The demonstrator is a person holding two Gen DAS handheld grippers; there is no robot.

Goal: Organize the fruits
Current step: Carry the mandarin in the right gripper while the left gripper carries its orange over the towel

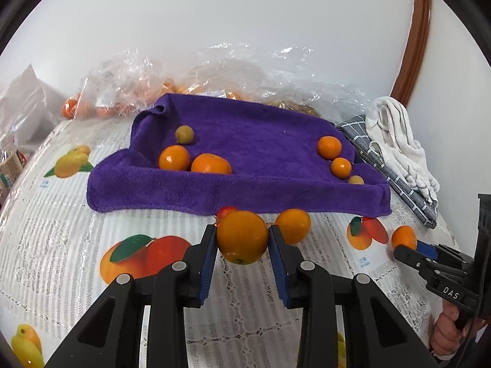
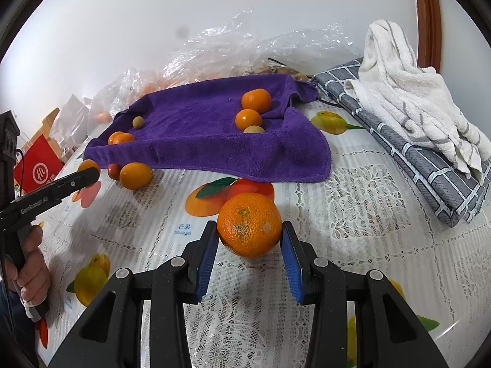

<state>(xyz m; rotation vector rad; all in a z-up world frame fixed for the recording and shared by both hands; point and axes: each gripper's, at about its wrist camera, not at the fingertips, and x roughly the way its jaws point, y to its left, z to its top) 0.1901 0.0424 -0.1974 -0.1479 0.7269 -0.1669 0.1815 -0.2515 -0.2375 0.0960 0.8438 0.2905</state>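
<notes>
My left gripper (image 1: 242,239) is shut on a smooth orange (image 1: 242,236) just in front of the purple towel (image 1: 245,153). Another orange (image 1: 293,225) lies loose on the table beside it. My right gripper (image 2: 250,236) is shut on a rough-skinned orange (image 2: 249,224) above the tablecloth; it also shows in the left wrist view (image 1: 404,237). The towel (image 2: 208,135) holds two oranges (image 1: 174,158) and a small green fruit (image 1: 184,134) at its left, and two oranges (image 1: 329,146) plus a small pale fruit (image 1: 356,180) at its right.
Clear plastic bags (image 1: 129,86) with more oranges lie behind the towel by the wall. A white towel (image 2: 408,92) lies on a folded grey checked cloth (image 2: 429,165) at the right. A small red fruit (image 2: 114,170) lies by the towel's edge. A red box (image 2: 38,165) stands far left.
</notes>
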